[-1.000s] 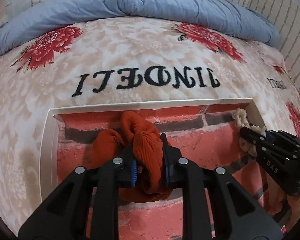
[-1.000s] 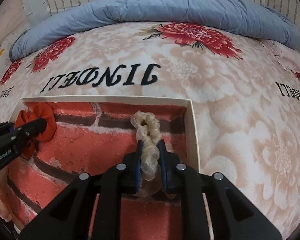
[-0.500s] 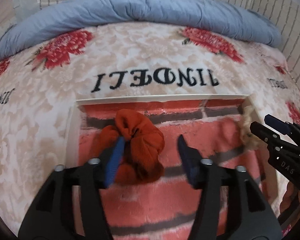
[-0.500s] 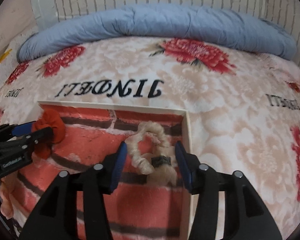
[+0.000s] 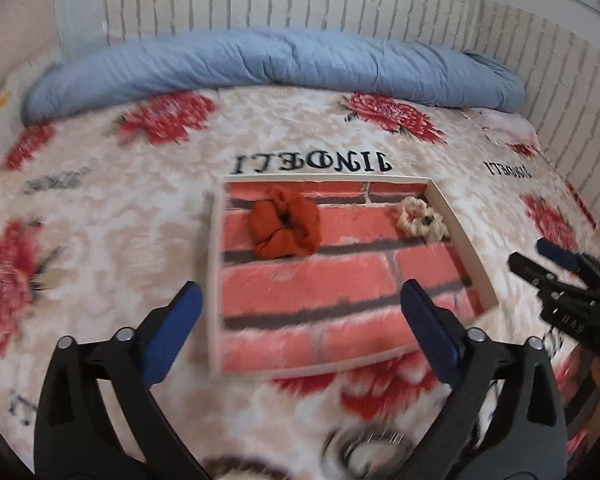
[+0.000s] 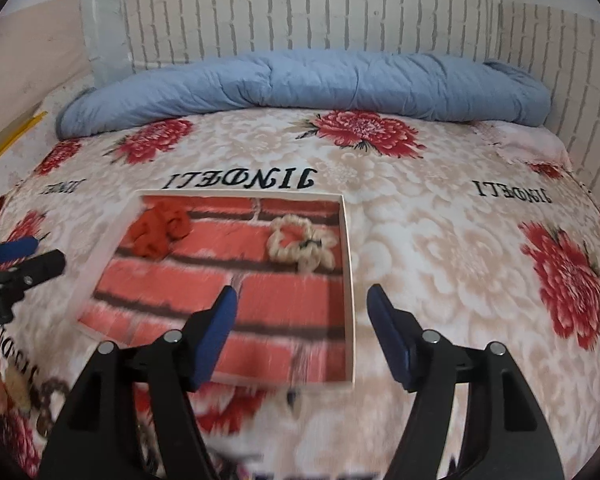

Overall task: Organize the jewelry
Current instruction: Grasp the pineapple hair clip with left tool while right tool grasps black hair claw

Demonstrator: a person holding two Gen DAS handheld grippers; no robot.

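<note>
An orange scrunchie (image 5: 284,228) (image 6: 160,228) lies at the far left of a shallow white-rimmed box (image 5: 456,232) (image 6: 348,280) lined with a red brick print. At the box's far right lies a cream scrunchie (image 5: 422,222) (image 6: 300,242). My left gripper (image 5: 300,292) hovers above the box's near half, jaws wide and still opening, nothing between them. My right gripper (image 6: 302,294) hangs over the box's right rim, jaws opening and empty. Each gripper shows in the other's view, the right gripper (image 5: 532,254) right of the box and the left gripper (image 6: 44,251) left of it.
The box rests on a floral blanket (image 6: 440,240) with black lettering. A rolled blue quilt (image 5: 280,64) lies along the far edge, below a white brick-pattern wall. Dark beads (image 6: 46,400) and a blurred ring shape (image 5: 364,448) lie on the blanket near me.
Both grippers let go of their scrunchies, opened wide and drew back and up from the box. The orange and cream scrunchies now lie loose in it.
</note>
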